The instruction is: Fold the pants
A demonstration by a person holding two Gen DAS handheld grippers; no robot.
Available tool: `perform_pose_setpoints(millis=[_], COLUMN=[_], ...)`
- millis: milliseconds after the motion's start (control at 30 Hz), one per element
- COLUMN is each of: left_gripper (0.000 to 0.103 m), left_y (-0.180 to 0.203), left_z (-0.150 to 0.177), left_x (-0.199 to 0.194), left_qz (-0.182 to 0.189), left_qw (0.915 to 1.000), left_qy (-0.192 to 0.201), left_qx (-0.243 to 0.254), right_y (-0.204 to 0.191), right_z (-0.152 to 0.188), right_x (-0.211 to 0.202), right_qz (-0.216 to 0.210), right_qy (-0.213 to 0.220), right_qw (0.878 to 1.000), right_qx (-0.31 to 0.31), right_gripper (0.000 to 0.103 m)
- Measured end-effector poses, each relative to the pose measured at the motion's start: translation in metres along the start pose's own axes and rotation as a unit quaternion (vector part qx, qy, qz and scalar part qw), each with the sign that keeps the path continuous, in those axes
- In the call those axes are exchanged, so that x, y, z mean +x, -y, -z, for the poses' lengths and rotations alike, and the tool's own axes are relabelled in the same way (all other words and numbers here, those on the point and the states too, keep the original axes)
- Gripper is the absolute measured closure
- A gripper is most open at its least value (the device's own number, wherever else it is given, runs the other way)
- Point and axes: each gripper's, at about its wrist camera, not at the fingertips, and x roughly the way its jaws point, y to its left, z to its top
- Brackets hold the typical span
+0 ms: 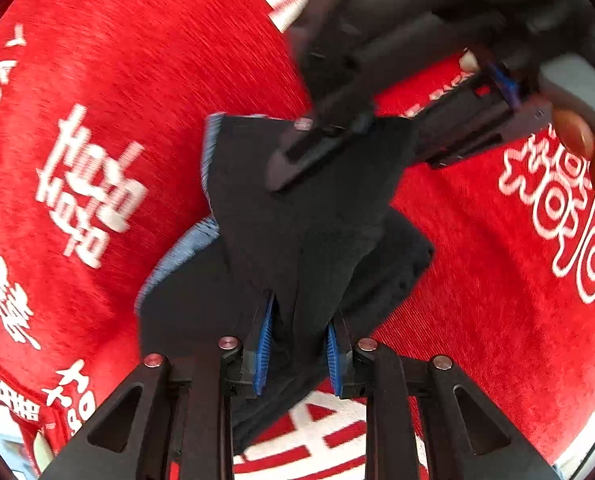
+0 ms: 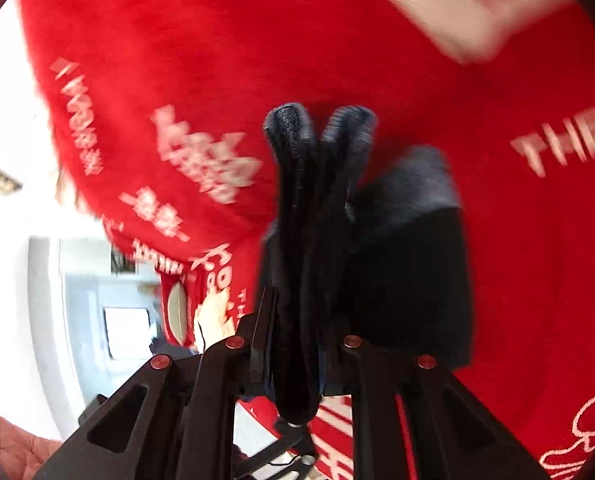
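Note:
The pants (image 1: 297, 216) are dark navy with a light blue-grey inner side, bunched and lifted over a red cloth. My left gripper (image 1: 300, 340) is shut on a fold of the pants between its blue pads. The right gripper (image 1: 377, 132) shows in the left wrist view at the upper right, lying across the far part of the pants. In the right wrist view my right gripper (image 2: 297, 336) is shut on a thick bunch of the pants (image 2: 317, 208), which stands up between the fingers and hangs to the right.
The red cloth (image 1: 137, 80) with white lettering covers the surface under the pants. Its edge (image 2: 145, 248) drops off at the left in the right wrist view, with a bright room beyond. A person's fingers (image 1: 577, 132) show at the right edge.

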Motion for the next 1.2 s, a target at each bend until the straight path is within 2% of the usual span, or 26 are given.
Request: perform_pose_setpoints(millis=[67, 200, 300, 367, 500, 567, 600, 633, 700, 800, 867, 900, 933, 1000, 1067, 1133, 1200], left_gripper=[0.078, 0.069, 0.039, 0.039, 0.038, 0.038, 0.038, 0.038, 0.038, 0.038, 0.038, 0.038, 0.038, 0.038, 0.038, 0.038, 0.038], left_y=[0.008, 0.013, 0.007, -0.003, -0.034, -0.055, -0.071, -0.083, -0.110, -0.149, -0.170, -0.176, -0.183, -0.190, -0.190, -0.185, -0.178], left_z=[0.005, 0.014, 0.019, 0.022, 0.028, 0.031, 0.033, 0.035, 0.039, 0.049, 0.055, 0.057, 0.059, 0.062, 0.064, 0.068, 0.072], left_x=[0.009, 0.015, 0.011, 0.003, -0.007, -0.008, -0.007, -0.005, 0.003, 0.017, 0.026, 0.029, 0.034, 0.043, 0.049, 0.055, 0.061], left_qz=[-0.006, -0.008, 0.000, 0.011, 0.047, 0.055, 0.050, 0.047, 0.041, 0.045, 0.047, 0.050, 0.053, 0.057, 0.064, 0.080, 0.087], left_qw=[0.9998, 0.9990, 0.9994, 0.9997, 0.9983, 0.9957, 0.9938, 0.9923, 0.9868, 0.9743, 0.9638, 0.9596, 0.9550, 0.9456, 0.9386, 0.9308, 0.9270], left_qy=[-0.007, -0.016, -0.017, -0.012, -0.022, -0.029, -0.032, -0.035, -0.051, -0.073, -0.085, -0.089, -0.095, -0.107, -0.115, -0.121, -0.130], left_qx=[0.016, 0.042, 0.031, 0.019, -0.029, -0.069, -0.094, -0.109, -0.148, -0.208, -0.248, -0.262, -0.276, -0.302, -0.319, -0.335, -0.341], right_y=[0.023, 0.047, 0.046, 0.040, 0.029, 0.020, 0.013, 0.008, 0.003, -0.010, -0.026, -0.037, -0.048, -0.062, -0.073, -0.068, -0.071], right_z=[0.003, 0.008, 0.012, 0.014, 0.017, 0.018, 0.017, 0.018, 0.021, 0.021, 0.019, 0.017, 0.015, 0.011, 0.007, 0.007, 0.009], right_x=[0.008, 0.018, 0.019, 0.017, 0.010, 0.008, 0.008, 0.007, 0.003, 0.000, 0.003, 0.006, 0.011, 0.020, 0.037, 0.038, 0.047], right_qz=[-0.005, -0.009, 0.000, 0.019, 0.076, 0.130, 0.180, 0.216, 0.255, 0.280, 0.305, 0.312, 0.317, 0.328, 0.335, 0.325, 0.326], right_qy=[-0.001, -0.004, -0.005, -0.010, -0.020, -0.024, -0.027, -0.030, -0.032, -0.018, -0.003, 0.005, 0.011, 0.014, 0.006, -0.003, -0.009], right_qw=[1.000, 0.999, 0.999, 0.999, 0.997, 0.991, 0.983, 0.976, 0.966, 0.960, 0.952, 0.948, 0.946, 0.939, 0.934, 0.937, 0.936], right_qx=[0.019, 0.035, 0.038, 0.030, 0.016, 0.007, -0.003, -0.013, -0.018, -0.017, -0.037, -0.054, -0.071, -0.100, -0.124, -0.127, -0.133], right_gripper=[0.086, 0.085, 0.084, 0.081, 0.063, 0.045, 0.037, 0.037, 0.037, 0.038, 0.042, 0.051, 0.065, 0.076, 0.076, 0.076, 0.076])
